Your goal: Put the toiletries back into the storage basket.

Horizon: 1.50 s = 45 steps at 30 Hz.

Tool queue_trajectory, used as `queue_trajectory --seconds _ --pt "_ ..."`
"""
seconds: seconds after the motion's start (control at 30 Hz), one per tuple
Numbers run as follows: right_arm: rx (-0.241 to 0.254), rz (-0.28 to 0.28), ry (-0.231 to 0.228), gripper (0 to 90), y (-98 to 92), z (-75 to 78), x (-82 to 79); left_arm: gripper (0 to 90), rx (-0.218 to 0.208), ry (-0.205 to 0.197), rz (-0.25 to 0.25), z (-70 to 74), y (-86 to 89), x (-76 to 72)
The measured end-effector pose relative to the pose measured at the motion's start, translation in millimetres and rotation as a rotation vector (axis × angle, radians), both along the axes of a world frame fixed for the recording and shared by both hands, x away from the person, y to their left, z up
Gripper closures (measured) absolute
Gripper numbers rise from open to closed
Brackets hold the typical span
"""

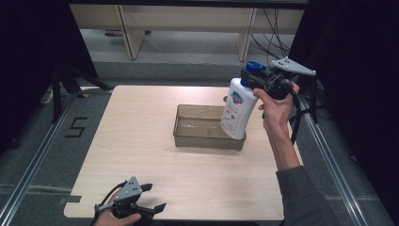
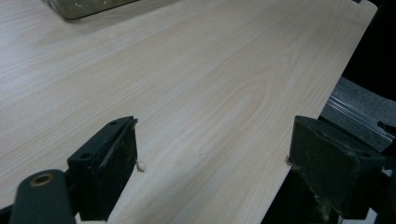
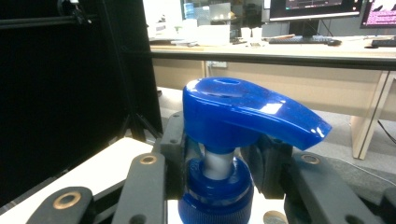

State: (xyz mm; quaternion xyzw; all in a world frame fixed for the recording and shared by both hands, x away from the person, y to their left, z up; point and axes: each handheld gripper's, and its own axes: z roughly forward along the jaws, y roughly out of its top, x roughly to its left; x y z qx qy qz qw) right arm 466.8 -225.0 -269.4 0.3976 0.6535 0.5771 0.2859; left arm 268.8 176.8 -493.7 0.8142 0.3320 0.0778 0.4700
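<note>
A white pump bottle [image 1: 237,112] with a blue pump head [image 1: 255,67] hangs tilted in the air over the right end of a clear rectangular tray [image 1: 188,136]. My right gripper [image 1: 249,79] is shut on the bottle's neck, just under the pump. In the right gripper view the blue pump head [image 3: 243,114] and blue collar [image 3: 215,198] sit between the two black jaws, which press on both sides. My left gripper [image 1: 155,197] rests at the table's near edge, open. Its fingers [image 2: 109,163] stand wide apart over bare wood with nothing between them.
The light wooden table [image 1: 141,155] carries the tray near its middle. Dark curtains flank both sides. Wooden desk legs and cables stand beyond the far edge. A floor mark "5" [image 1: 75,127] lies to the left of the table.
</note>
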Motion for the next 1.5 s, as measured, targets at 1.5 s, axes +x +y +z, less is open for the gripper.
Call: queue_trajectory --seconds 1.5 --pt "-0.023 -0.022 0.107 61.8 -0.9 -66.0 22.3 14.9 0.002 -0.003 -0.006 -0.9 -0.3 -0.1"
